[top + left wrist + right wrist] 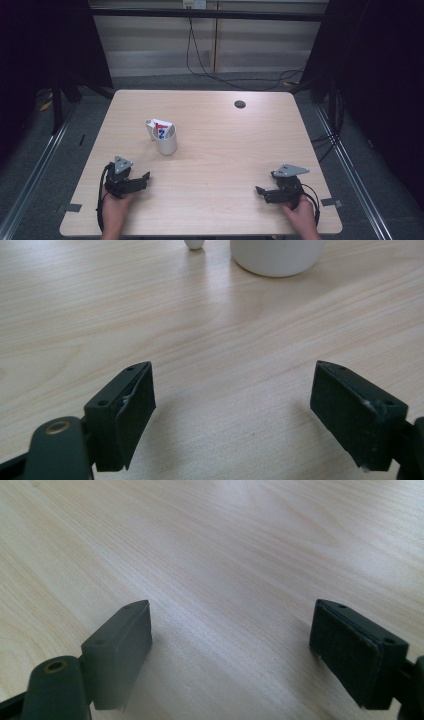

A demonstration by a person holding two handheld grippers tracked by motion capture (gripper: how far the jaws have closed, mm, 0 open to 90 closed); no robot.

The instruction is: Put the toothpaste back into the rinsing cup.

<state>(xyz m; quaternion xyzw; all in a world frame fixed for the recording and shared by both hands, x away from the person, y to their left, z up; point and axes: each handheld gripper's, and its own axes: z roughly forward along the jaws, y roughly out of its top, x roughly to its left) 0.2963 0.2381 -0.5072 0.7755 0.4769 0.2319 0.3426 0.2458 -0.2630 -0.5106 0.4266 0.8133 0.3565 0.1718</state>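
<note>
Both grippers rest on the bench [225, 150], left gripper [142, 178] and right gripper [261, 191] jaws wide and empty; white cup [165, 139] with carton [161, 129] stands beyond the left, so that one should probably approach level.

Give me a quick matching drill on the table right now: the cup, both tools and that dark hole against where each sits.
Things:
1. white cup
2. left tool
3. right tool
4. dark round hole

Places:
A. far side of the table, right of centre
B. near right corner, jaws open
C. left of centre, a white, red and blue pack standing in it
D. near left corner, jaws open

Pairs: 1-C, 2-D, 3-B, 4-A
</note>
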